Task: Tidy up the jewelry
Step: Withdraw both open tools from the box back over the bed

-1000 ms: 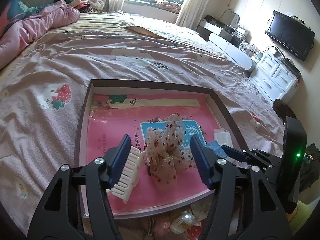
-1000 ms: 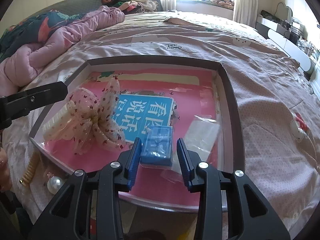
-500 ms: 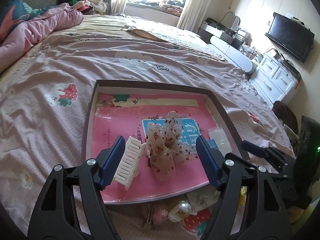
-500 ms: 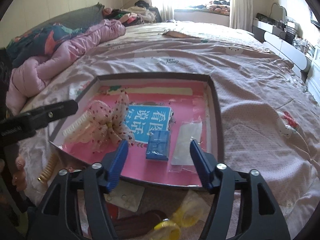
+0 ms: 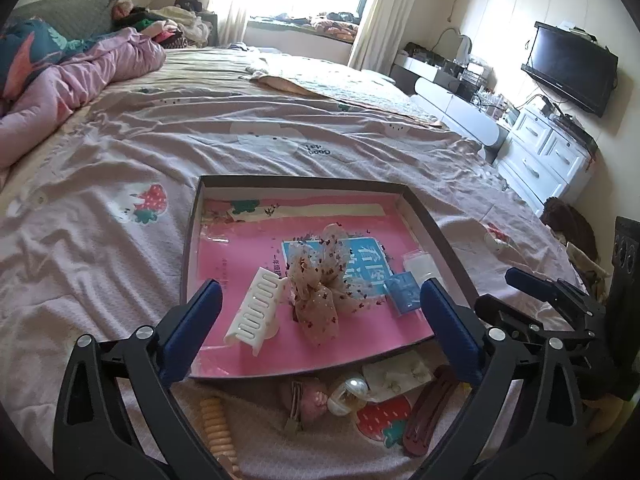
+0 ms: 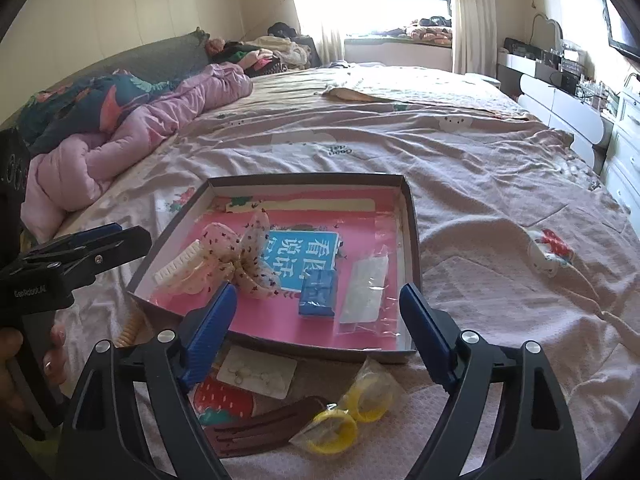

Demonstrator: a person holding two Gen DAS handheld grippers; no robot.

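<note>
Both tongs are spread wide and grasp nothing. Ahead of the left tongs (image 5: 320, 318) the tray (image 5: 191, 240) on the bed holds a white hair claw (image 5: 254, 312) and a spotted bow (image 5: 324, 284). Ahead of the right tongs (image 6: 318, 330) lies a blue packet (image 6: 318, 294); below them, off the tray, yellow rings (image 6: 348, 420) and a brown clip (image 6: 256, 432).

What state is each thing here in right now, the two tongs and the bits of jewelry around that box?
Left tongs: open, empty.
Right tongs: open, empty.
Box: lidless, on the bed.
White hair claw: lying in the box.
Spotted bow: in the box, beside the claw.
Blue packet: flat in the box.
Clear bag: flat in the box, beside the packet.
Yellow rings: bagged, outside the box.
Brown clip: outside, on the bed.
</note>
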